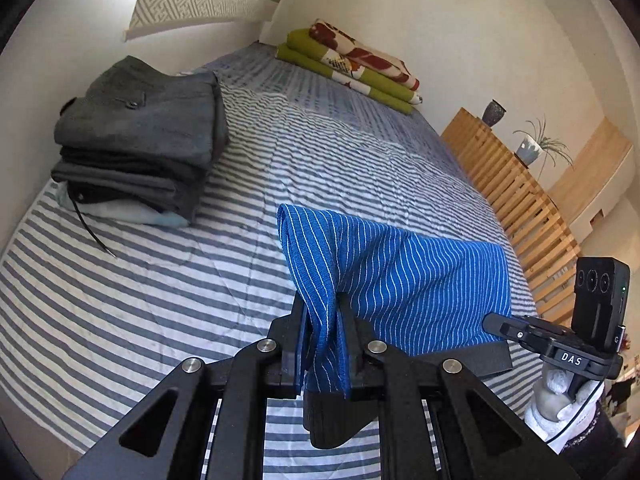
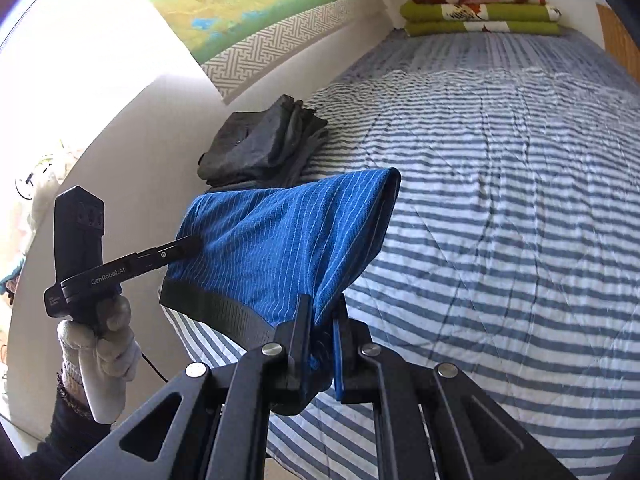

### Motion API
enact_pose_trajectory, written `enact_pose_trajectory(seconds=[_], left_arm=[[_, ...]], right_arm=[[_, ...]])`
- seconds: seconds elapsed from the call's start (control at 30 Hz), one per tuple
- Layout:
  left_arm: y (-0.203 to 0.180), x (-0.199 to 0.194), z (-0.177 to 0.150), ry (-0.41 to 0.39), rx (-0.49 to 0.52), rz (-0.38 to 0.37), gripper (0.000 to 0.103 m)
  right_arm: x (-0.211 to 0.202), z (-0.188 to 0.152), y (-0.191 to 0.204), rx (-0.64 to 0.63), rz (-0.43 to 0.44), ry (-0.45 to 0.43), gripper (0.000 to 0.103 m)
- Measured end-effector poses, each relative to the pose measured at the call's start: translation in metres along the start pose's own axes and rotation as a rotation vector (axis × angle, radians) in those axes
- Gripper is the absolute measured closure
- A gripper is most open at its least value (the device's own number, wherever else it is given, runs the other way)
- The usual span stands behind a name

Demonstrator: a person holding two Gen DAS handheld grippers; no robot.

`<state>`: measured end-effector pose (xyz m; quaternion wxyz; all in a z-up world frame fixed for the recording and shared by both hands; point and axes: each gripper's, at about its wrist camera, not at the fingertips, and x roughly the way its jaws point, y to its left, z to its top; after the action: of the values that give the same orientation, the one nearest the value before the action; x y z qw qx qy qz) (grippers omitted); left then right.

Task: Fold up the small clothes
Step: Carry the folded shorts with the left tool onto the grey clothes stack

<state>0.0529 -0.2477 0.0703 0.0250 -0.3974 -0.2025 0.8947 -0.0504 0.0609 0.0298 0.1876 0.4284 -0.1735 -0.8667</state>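
Striped bed (image 1: 120, 300) below; blue striped shorts (image 1: 420, 280) stretched between left gripper (image 1: 324, 316) and right gripper (image 2: 322, 320), both clamped on cloth.

Blue garment with thin white pinstripes (image 1: 416, 284) and a dark grey waistband, held stretched in the air above the striped bed (image 1: 120, 300), one pinched corner hanging bunched; folded grey clothes (image 1: 140, 140) lie stacked near the wall

Blue pinstriped knit cloth shorts (image 1: 420, 280), matt black plastic left claw (image 1: 323, 320), rumpled striped cotton bedspread (image 1: 160, 300).
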Motion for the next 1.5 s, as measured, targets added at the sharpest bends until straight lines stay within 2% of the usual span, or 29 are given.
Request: enact_pose_trajectory(seconds=[0.33,0.5,0.63,0.8,0.93,1.17,1.23,1.27,1.33,1.37,1.43,1.5], left_arm=[[0.073,-0.052,0.107,-0.147,-0.019,0.144,0.09],[0.123,-0.059,0.163,-0.211,-0.059,0.22,0.09],[0.163,-0.047,0.203,-0.244,-0.095,0.266,0.09],[0.215,-0.017,0.237,-0.247,-0.131,0.312,0.09],[0.253,0.016,0.251,-0.232,-0.174,0.315,0.09],[0.297,0.073,0.259,-0.199,-0.199,0.342,0.09],[0.303,0.091,0.256,-0.188,-0.19,0.384,0.088],[0.307,0.1,0.256,-0.174,-0.195,0.4,0.083],[0.314,0.108,0.256,-0.148,-0.222,0.395,0.067],[0.318,0.106,0.256,-0.164,-0.249,0.395,0.059],[0.317,0.094,0.253,-0.239,-0.272,0.406,0.055],[0.315,0.084,0.252,-0.295,-0.276,0.437,0.055]], right_arm=[[0.035,0.105,0.091,-0.171,0.016,-0.074,0.095],[0.081,0.152,0.128,-0.218,0.027,-0.091,0.095],[0.128,0.185,0.15,-0.25,0.002,-0.105,0.095],[0.187,0.221,0.161,-0.256,-0.022,-0.117,0.095],[0.23,0.24,0.158,-0.23,-0.026,-0.106,0.095],[0.29,0.246,0.148,-0.225,-0.076,-0.067,0.095],[0.305,0.248,0.145,-0.224,-0.094,-0.056,0.095],[0.313,0.249,0.143,-0.222,-0.099,-0.041,0.095],[0.331,0.249,0.136,-0.219,-0.118,0.023,0.09],[0.334,0.249,0.131,-0.21,-0.144,0.027,0.087],[0.328,0.248,0.12,-0.173,-0.164,0.012,0.073],[0.314,0.248,0.111,-0.149,-0.169,-0.033,0.073]])
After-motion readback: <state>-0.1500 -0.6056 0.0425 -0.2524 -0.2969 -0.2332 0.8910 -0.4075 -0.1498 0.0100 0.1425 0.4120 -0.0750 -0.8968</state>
